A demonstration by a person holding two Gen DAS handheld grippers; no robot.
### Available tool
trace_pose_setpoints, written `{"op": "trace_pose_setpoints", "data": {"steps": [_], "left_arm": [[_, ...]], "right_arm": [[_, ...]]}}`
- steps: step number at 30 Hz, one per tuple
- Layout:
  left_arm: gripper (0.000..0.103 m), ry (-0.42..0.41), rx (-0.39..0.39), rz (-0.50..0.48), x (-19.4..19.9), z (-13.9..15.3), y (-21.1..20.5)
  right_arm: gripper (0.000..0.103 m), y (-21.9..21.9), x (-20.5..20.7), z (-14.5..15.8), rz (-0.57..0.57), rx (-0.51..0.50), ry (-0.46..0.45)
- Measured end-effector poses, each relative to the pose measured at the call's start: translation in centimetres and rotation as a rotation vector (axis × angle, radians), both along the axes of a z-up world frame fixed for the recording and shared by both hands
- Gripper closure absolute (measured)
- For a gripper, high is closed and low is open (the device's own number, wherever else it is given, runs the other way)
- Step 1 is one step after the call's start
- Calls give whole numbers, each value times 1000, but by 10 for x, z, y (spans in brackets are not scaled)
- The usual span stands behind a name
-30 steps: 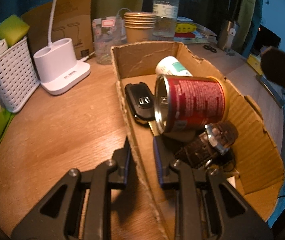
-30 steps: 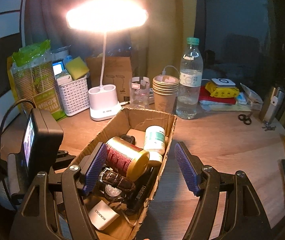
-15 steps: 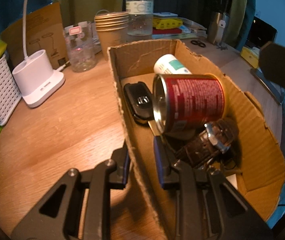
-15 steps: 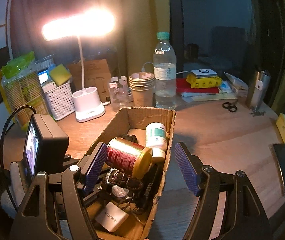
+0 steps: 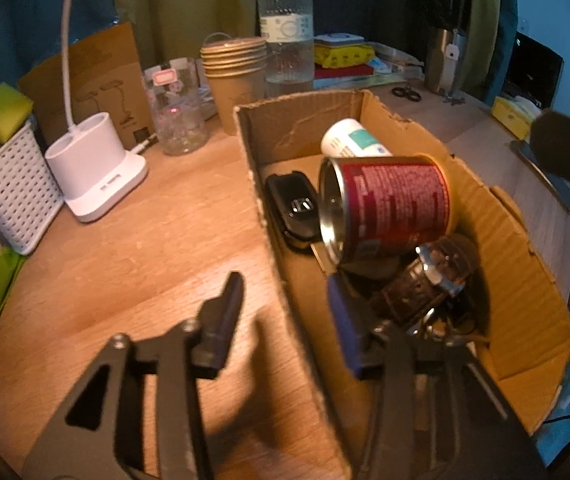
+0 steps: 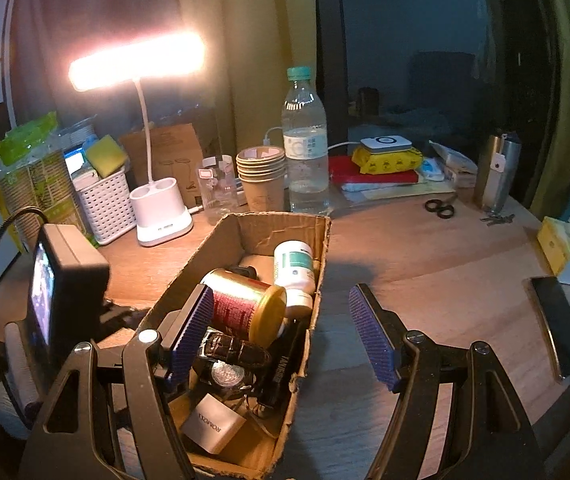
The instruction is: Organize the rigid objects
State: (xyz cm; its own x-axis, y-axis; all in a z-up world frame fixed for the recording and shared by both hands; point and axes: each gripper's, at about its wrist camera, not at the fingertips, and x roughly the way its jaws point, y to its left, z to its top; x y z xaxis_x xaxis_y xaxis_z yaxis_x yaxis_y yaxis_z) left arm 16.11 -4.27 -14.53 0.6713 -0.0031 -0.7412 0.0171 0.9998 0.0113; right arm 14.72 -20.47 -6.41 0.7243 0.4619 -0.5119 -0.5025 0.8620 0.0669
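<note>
An open cardboard box lies on the wooden desk. It holds a red can with a gold lid on its side, a white pill bottle, a black key fob and a brown-strapped watch. My left gripper straddles the box's left wall; its jaws are opening and the pads stand off the cardboard. My right gripper is open, one finger inside the box beside the can, the other outside the right wall. A white charger lies at the near end.
Behind the box stand a white lamp base, a white basket, a glass jar, stacked paper cups and a water bottle. Scissors, a steel flask, a tissue box and a dark phone lie to the right.
The left jaws, earlier pinched on the box's left wall, have spread apart off it. The desk background has slid sideways in both views. The right jaws keep the same width.
</note>
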Motion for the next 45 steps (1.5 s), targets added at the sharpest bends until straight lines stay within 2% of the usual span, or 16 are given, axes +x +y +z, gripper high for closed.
{"op": "trace_pose_setpoints", "data": {"steps": [9, 11, 15, 20, 24, 34, 40, 42, 45], "left_arm": [[49, -84, 12, 20, -24, 26, 3], [48, -115, -1, 33, -32, 36, 5], [38, -194, -15, 32, -55, 62, 4], [34, -283, -8, 5, -84, 98, -4], [25, -308, -32, 3, -101, 122, -4], [23, -388, -91, 15, -147, 169, 11], [22, -503, -53, 65, -178, 198, 22], [12, -539, -31, 67, -188, 207, 24], [9, -590, 4, 64, -201, 217, 19]], "right_arm": [[29, -13, -20, 18, -38, 7, -53], [29, -15, -27, 23, -43, 7, -66], [29, -19, -45, 38, -44, 12, -105], [29, -24, -69, 60, -48, 24, -165], [29, -28, -91, 81, -51, 37, -215], [29, -34, -150, 126, -54, 57, -340], [29, -47, -181, 147, -102, 76, -424], [26, -53, -188, 150, -109, 95, -443], [24, -60, -188, 149, -116, 107, -444]]}}
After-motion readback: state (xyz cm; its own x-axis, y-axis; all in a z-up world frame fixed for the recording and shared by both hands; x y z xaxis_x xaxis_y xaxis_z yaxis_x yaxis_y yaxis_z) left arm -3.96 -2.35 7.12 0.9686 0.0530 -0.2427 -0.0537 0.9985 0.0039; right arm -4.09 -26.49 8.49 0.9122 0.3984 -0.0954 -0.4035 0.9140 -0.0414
